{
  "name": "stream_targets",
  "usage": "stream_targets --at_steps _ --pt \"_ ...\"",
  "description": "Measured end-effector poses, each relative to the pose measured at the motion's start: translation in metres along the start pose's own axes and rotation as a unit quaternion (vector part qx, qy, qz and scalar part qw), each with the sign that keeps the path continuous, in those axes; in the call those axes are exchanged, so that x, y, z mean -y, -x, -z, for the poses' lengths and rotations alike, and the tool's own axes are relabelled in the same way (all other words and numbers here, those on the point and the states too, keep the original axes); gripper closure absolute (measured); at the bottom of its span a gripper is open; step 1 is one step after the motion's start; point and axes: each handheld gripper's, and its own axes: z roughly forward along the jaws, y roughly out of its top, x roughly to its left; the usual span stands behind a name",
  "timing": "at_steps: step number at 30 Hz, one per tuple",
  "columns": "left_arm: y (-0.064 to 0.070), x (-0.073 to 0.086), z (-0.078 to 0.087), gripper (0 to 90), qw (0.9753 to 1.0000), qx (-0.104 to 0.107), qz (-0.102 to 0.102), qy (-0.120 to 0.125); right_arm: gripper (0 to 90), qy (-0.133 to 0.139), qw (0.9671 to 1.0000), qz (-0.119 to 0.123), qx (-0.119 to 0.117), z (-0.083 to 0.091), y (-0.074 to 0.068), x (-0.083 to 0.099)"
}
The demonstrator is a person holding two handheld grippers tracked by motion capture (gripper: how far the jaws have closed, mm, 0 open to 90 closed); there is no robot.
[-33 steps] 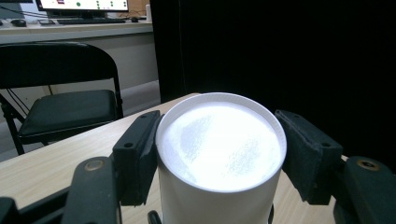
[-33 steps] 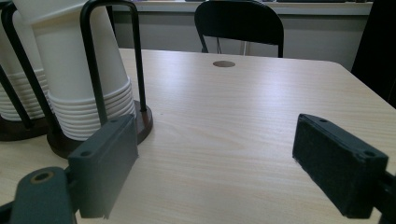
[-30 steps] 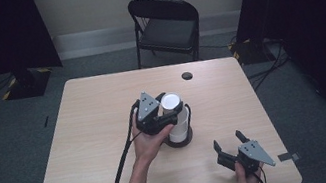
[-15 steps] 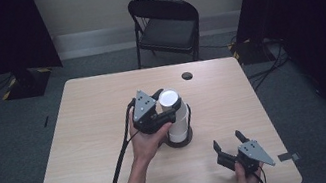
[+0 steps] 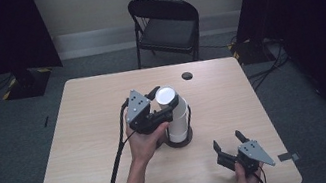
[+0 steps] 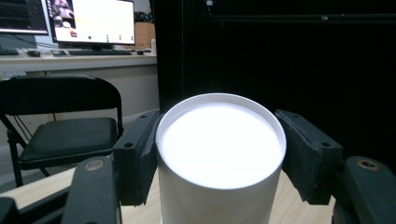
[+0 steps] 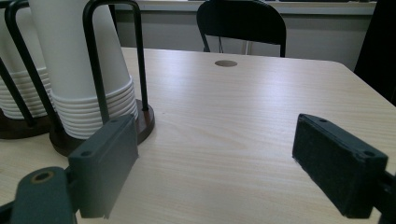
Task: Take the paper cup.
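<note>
A folding chair (image 5: 167,24) stands beyond the table's (image 5: 85,151) far edge, and a small dark round hole (image 5: 187,75) sits in the tabletop near that edge, toward the right. In the right gripper view a black wire frame (image 7: 114,51) rises around the cup stack from a dark round base (image 7: 144,123), so its upright bars stand close along the cups' sides. The base rests a little right of the table's middle.

The left half of the tabletop is bare wood, as is the strip along the far edge; the near right corner has the right gripper (image 5: 231,145) over it, well apart from the stack. Its jaws are spread wide with only tabletop between them.

The stack of white paper cups (image 5: 174,115) stands upside down in the frame, the uppermost cup's flat bottom facing up, with many rolled rims layered just above the base. The left gripper (image 5: 161,104) comes in from the stack's left side, high up. In the left gripper view its two pads press against opposite sides of the top cup (image 6: 219,154), clamped on it.
</note>
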Motion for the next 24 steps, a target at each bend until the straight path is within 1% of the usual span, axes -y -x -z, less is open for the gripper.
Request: stream_targets --at_steps 1,2,3,4,7,8,13,14,15,16,18,19,20,21,22,23,24 --pt "-0.001 -0.001 0.001 34.2 1.0000 0.002 0.003 0.001 13.5 0.000 1.0000 0.000 0.001 0.000 0.000 0.000" --pt "-0.001 -0.002 0.002 34.2 0.9999 0.007 0.013 0.007 13.5 0.000 1.0000 0.001 0.000 0.000 0.000 0.000" --pt "-0.002 -0.004 0.004 34.2 0.9998 0.010 0.012 0.007 13.5 0.000 1.0000 0.001 0.000 0.000 0.000 0.000" --pt "-0.001 -0.005 0.006 34.2 0.9998 0.007 0.014 0.010 13.5 0.000 1.0000 0.001 0.000 0.000 0.000 0.000" --pt "-0.001 -0.008 0.011 34.2 0.9998 0.007 0.011 0.014 13.5 0.000 1.0000 0.002 0.000 0.000 0.000 0.000" --pt "-0.001 -0.008 0.015 34.2 0.9998 0.007 0.010 0.018 13.5 0.000 1.0000 0.002 0.000 0.000 0.000 0.000" --pt "0.003 -0.007 0.022 34.2 0.9997 0.012 0.011 0.021 13.5 0.000 1.0000 0.003 0.000 0.000 0.000 0.000" --pt "0.004 -0.006 0.024 34.2 0.9997 0.014 0.008 0.019 13.5 0.000 1.0000 0.003 0.000 0.000 0.000 0.000" --pt "0.005 -0.006 0.025 34.2 0.9997 0.015 0.010 0.019 13.5 0.000 1.0000 0.003 0.000 0.000 0.000 0.000" --pt "0.006 -0.005 0.026 34.2 0.9996 0.021 0.013 0.015 13.5 -0.001 1.0000 0.004 0.000 0.000 -0.001 0.000" --pt "0.006 -0.005 0.027 34.2 0.9996 0.021 0.012 0.012 13.6 -0.001 1.0000 0.005 -0.001 0.000 -0.001 0.000" --pt "0.007 -0.004 0.030 34.2 0.9994 0.025 0.020 0.016 13.6 -0.001 1.0000 0.007 -0.001 0.000 -0.001 0.000" --pt "0.007 -0.004 0.030 34.2 0.9994 0.025 0.020 0.016 13.6 -0.001 1.0000 0.007 -0.001 0.000 -0.001 0.000" --pt "0.007 -0.003 0.034 34.2 0.9991 0.029 0.026 0.018 13.6 -0.001 1.0000 0.009 0.000 0.000 -0.001 0.000" --pt "0.007 -0.003 0.034 34.2 0.9991 0.029 0.026 0.018 13.6 -0.001 1.0000 0.009 0.000 0.000 -0.001 0.000" --pt "0.007 -0.002 0.036 34.2 0.9988 0.031 0.033 0.019 13.6 -0.002 1.0000 0.009 -0.001 0.000 -0.002 0.000" --pt "0.006 0.000 0.039 34.2 0.9987 0.033 0.034 0.017 13.6 -0.002 1.0000 0.009 0.000 -0.001 -0.002 0.000"
